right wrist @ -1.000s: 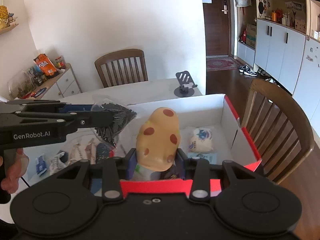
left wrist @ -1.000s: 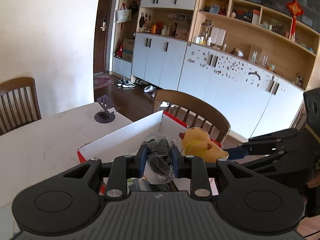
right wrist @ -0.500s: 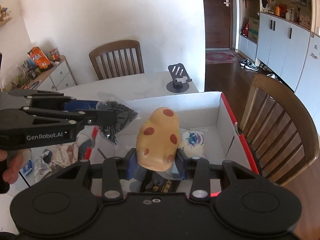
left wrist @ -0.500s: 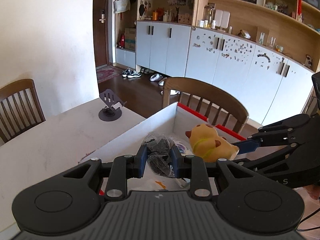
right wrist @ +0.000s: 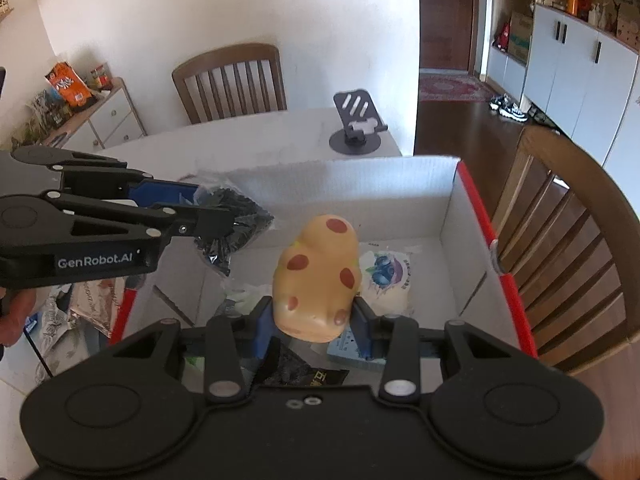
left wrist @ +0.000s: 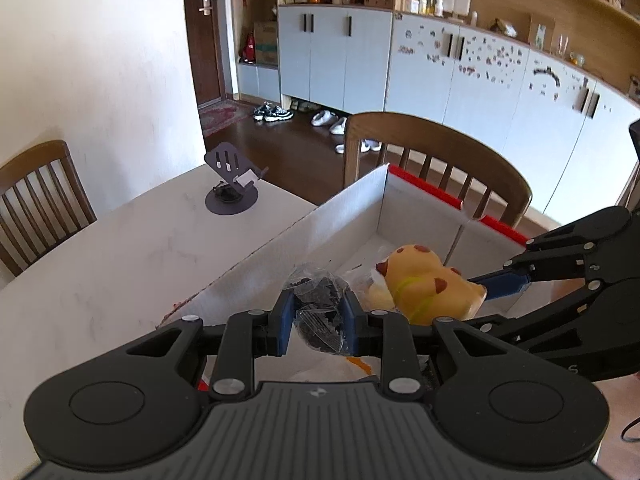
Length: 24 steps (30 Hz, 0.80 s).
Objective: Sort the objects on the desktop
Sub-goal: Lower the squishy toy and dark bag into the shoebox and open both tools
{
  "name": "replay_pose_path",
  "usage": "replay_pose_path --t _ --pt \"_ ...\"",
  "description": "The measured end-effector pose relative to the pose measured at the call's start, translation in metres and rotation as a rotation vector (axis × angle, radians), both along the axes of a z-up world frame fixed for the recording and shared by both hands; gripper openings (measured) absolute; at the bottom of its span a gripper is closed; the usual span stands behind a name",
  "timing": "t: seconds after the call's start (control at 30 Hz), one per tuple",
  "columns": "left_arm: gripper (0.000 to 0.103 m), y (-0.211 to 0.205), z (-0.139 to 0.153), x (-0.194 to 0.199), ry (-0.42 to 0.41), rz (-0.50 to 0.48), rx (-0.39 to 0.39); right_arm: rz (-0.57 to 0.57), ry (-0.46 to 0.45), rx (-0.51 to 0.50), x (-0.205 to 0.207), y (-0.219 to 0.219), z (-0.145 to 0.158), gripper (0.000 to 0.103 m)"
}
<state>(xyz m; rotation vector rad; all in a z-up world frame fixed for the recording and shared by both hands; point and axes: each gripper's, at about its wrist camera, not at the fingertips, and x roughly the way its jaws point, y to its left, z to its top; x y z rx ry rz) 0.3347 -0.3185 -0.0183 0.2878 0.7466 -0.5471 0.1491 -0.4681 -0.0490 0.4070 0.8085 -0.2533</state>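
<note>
A clear plastic bag of small black parts [left wrist: 318, 316] is pinched between the blue pads of my left gripper [left wrist: 317, 322], which is shut on it; the same bag [right wrist: 236, 226] hangs at the left gripper's tip over the box's near-left corner. My right gripper [right wrist: 314, 326] is shut on a yellow squishy toy with brown spots [right wrist: 318, 276], held above the inside of the red-edged white cardboard box [right wrist: 450, 208]. From the left wrist, the toy [left wrist: 428, 288] and the right gripper's fingers [left wrist: 500, 280] hover over the box [left wrist: 352, 216].
A blueberry-print packet [right wrist: 386, 276], a blue card and a dark packet lie in the box. Loose wrappers [right wrist: 64, 320] lie on the white table [left wrist: 120, 248] left of it. A black phone stand [left wrist: 232, 184] sits at the far corner. Wooden chairs [right wrist: 568, 240] flank the table.
Both grippers have moved forward and down toward the box, each keeping its object. The bag and the toy now hang lower, over the box's interior.
</note>
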Motion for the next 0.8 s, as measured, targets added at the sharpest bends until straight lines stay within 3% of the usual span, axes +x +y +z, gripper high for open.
replay_pose_path --t 0.8 --pt "0.025 -0.017 -0.047 0.035 0.151 0.005 0.148 0.133 0.131 0.035 0.036 -0.001 -0.040 0.039"
